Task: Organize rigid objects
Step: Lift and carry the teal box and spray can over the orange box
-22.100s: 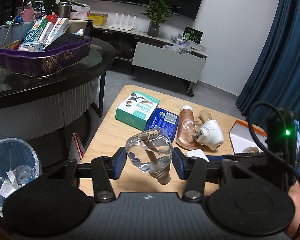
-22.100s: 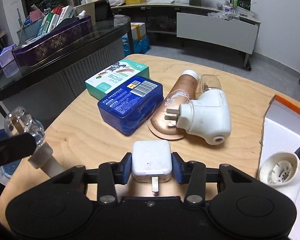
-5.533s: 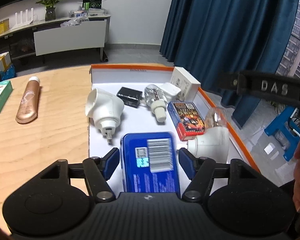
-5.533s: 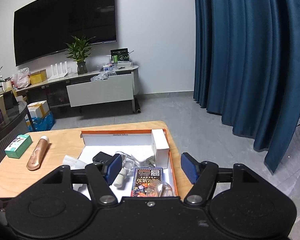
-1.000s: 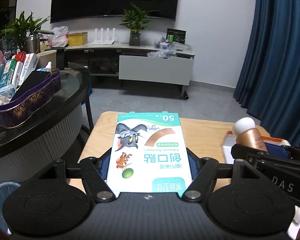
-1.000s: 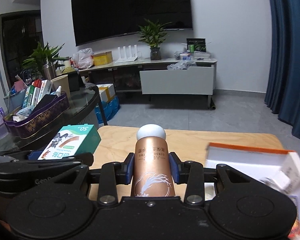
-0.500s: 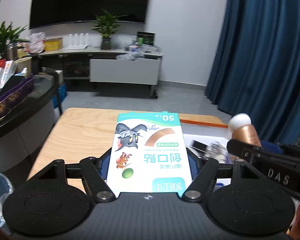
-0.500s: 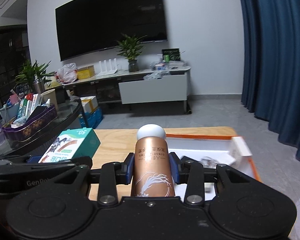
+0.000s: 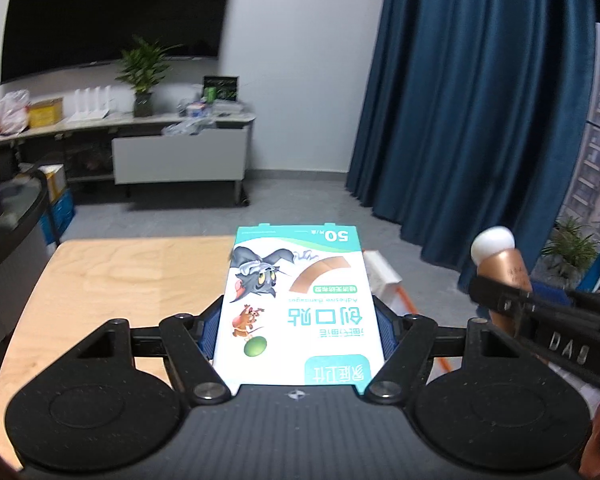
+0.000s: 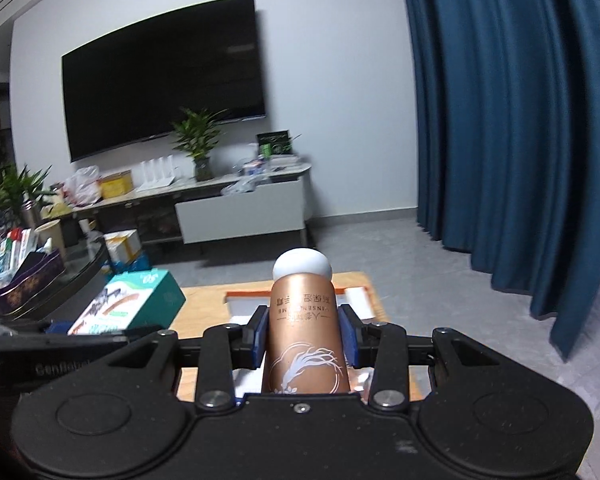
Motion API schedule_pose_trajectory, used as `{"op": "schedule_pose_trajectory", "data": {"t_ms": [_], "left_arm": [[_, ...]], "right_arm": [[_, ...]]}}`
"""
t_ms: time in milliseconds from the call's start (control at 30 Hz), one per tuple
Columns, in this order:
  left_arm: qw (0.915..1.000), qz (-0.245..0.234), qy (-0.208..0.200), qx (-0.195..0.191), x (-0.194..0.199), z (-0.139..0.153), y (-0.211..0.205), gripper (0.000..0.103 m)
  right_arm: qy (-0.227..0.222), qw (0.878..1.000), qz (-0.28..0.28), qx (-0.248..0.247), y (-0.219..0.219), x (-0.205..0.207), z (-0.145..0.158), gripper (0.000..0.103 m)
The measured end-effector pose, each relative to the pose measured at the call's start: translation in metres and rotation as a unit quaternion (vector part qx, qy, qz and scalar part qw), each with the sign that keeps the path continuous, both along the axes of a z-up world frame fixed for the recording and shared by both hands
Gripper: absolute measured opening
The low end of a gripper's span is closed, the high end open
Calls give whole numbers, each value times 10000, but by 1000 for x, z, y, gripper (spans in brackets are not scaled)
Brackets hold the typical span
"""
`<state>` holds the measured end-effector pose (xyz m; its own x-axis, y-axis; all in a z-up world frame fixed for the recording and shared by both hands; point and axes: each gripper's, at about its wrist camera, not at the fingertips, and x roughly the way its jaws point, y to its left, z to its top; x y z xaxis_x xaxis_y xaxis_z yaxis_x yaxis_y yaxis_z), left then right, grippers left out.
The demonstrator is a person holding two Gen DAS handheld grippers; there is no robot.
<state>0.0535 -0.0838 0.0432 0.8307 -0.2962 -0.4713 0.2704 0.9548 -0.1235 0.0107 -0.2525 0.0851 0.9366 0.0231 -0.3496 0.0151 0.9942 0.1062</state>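
Right now both hands are carrying a load, so the step in hand looks like a double delivery to the tray. Nearest in the left wrist view, the left gripper (image 9: 298,330) is pinching the bandage box (image 9: 298,300) by its long sides, the blue pads pressed flat against the card, and the box is sticking out toward twelve o'clock, clear of the table (image 9: 132,276). In the right wrist view the right gripper (image 10: 302,338) is clamping the bronze bottle (image 10: 302,332) around its body, white cap pointing to twelve o'clock; the same bottle is showing at three o'clock in the left view. Beyond the bottle, the orange-edged tray (image 10: 244,294) is lying on the table, partly hidden behind both loads, with the box hanging at its nine o'clock side in the right view. To do this well, I judge the person should be keeping both grips steady and lowering each item until it is nearly resting on the tray floor before spreading the fingers, since the bottle is round and will probably roll if dropped. Laying the box flat along a wall should leave room. The two grippers are travelling close together, so one should be going in first. What already lies in the tray cannot be told from here. Farther off stand a TV cabinet (image 10: 240,208) and curtains (image 10: 512,120).
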Motion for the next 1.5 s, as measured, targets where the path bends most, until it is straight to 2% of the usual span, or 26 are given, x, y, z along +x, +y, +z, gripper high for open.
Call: {"op": "schedule_pose_trajectory", "data": {"t_ms": [233, 567, 1500], "left_arm": [[9996, -54, -254, -65, -4, 5, -8, 72], [10000, -23, -72, -45, -11, -8, -4, 72], [10000, 38, -19, -69, -18, -9, -4, 72]], "right_arm": [[-107, 9999, -85, 12, -13, -13, 5, 46], [-7, 10000, 27, -1, -8, -7, 3, 46], [66, 9998, 169, -89, -11, -8, 2, 46]]}}
